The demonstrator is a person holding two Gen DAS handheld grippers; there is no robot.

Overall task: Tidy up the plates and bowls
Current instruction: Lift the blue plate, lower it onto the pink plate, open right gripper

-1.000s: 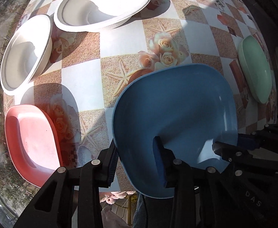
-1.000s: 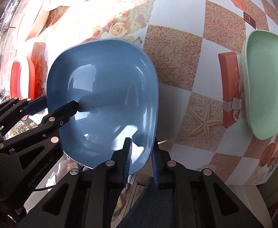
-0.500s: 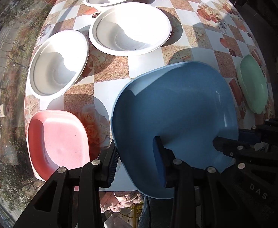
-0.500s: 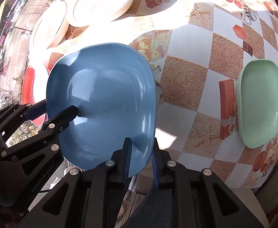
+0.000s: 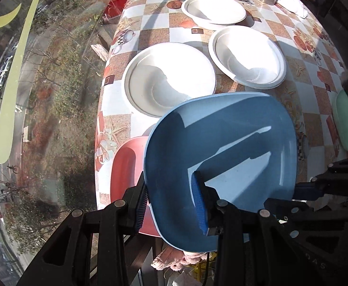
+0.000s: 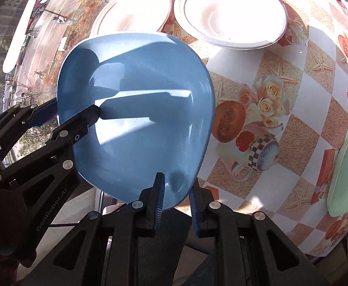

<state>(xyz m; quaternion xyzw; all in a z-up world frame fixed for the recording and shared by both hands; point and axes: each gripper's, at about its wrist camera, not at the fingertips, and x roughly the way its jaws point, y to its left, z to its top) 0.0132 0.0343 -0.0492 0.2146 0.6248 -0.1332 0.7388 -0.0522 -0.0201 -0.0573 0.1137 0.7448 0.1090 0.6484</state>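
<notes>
Red plate [image 5: 126, 166] mostly behind blue plate [image 5: 221, 157]

My table [image 5: 155, 31] wears a checkered cloth printed with roses and starfish, sunlit. Beside it, a window [image 5: 31, 95] overlooks a tree-lined street.

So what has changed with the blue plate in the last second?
The blue square plastic plate, gripped by the left gripper and the right gripper, has been lifted off the table and carried left over the red plastic plate. Both grips stayed shut. The white bowls and green plate stayed put.
</notes>
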